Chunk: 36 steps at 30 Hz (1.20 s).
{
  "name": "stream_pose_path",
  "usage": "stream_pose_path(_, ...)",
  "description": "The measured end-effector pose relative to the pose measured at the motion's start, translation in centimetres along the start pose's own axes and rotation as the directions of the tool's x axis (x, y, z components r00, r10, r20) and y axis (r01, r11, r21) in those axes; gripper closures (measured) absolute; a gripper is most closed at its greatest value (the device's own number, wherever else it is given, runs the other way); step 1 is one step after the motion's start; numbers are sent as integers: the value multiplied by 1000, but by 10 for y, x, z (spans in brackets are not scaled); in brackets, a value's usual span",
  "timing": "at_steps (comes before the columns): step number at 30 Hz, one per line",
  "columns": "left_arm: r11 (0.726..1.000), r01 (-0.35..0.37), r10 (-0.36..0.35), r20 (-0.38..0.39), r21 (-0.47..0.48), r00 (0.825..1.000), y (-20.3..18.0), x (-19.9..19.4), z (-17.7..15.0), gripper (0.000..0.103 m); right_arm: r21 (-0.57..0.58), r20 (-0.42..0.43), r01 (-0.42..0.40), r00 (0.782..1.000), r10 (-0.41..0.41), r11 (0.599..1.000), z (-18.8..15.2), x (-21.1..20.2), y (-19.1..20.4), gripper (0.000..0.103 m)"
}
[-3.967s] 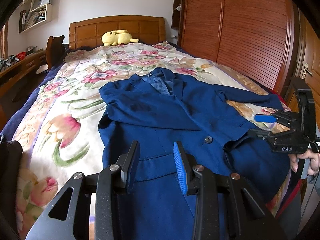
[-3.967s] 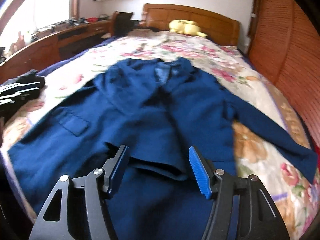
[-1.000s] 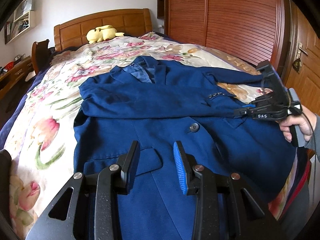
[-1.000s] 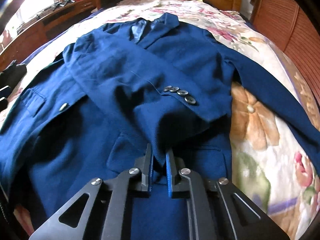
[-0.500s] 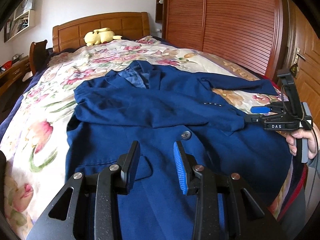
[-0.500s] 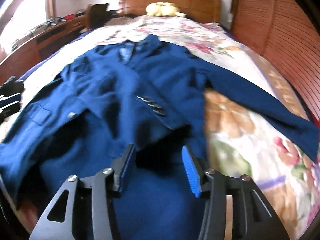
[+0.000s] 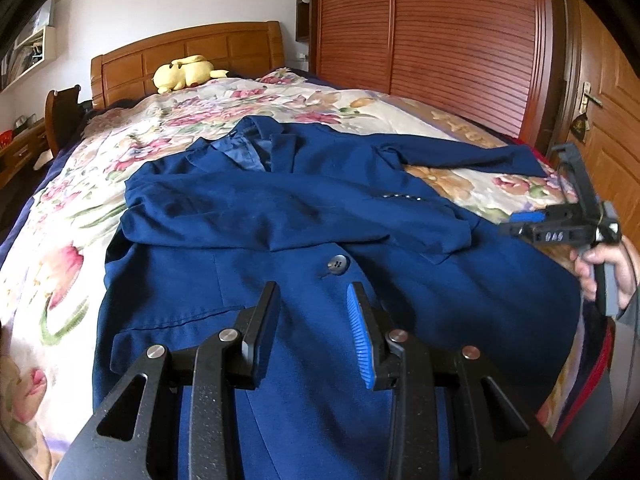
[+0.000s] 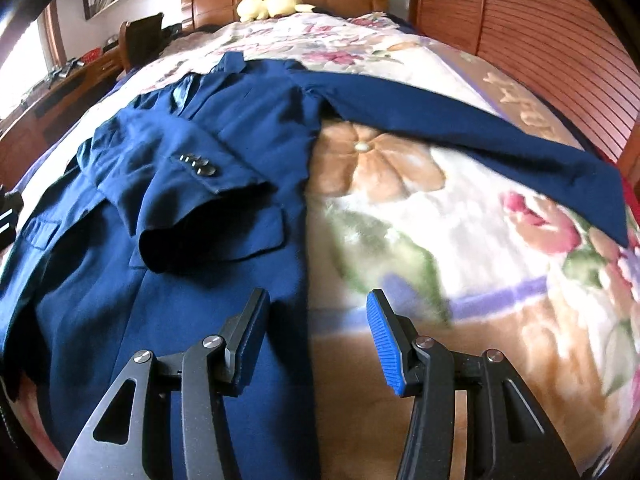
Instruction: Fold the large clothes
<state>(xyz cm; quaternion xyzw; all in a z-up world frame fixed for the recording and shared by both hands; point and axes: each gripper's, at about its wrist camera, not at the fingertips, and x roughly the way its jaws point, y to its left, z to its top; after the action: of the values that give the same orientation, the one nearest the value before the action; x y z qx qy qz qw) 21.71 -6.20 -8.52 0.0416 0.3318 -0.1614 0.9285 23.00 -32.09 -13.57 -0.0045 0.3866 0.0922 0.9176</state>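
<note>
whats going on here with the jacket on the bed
A person with a gripper in each hand is folding a blue jacket laid out on a flowered bedspread. One sleeve lies folded across the chest; the other sleeve lies stretched out sideways. The left gripper and right gripper hover with jaws apart, holding nothing.

You've got the floral bedspread (image 7: 72, 216) spread wide under everything, big pink and orange blooms across it. Up at the far end there's the wooden headboard (image 7: 224, 52), and a yellow plush toy (image 7: 182, 74) lying just in front of it. To your right runs a slatted wooden wardrobe (image 7: 460, 40), then a door (image 7: 612, 128) with a brass handle. Over on your left, a chair (image 7: 60, 116) beside the bed, a desk (image 8: 52, 92) with clutter too small to make out, and a wall shelf (image 7: 28, 52) above.
</note>
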Motion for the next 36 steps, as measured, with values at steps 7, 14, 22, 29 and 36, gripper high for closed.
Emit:
stream_pose_path(7, 1000, 14, -14, -16, 22, 1000, -10, 4, -2, 67, 12, 27, 105, 994, -105, 994, 16, -5, -59, 36)
stream_pose_path(14, 999, 19, -17, -44, 44, 999, -22, 14, -5, 67, 103, 15, 266, 963, -269, 958, 36, -3, -155, 33)
stream_pose_path(22, 999, 27, -25, -75, 35, 997, -27, 24, -6, 67, 257, 7, 344, 934, -358, 903, 51, -6, -237, 32)
stream_pose_path(29, 999, 32, -28, -100, 43, 995, -29, 31, -7, 67, 328, -46, 374, 924, -381, 868, 54, 9, -265, 32)
stream_pose_path(36, 998, 32, -26, -107, 51, 994, -31, 32, -8, 67, 299, -103, 388, 921, -375, 872, 55, 28, -263, 32)
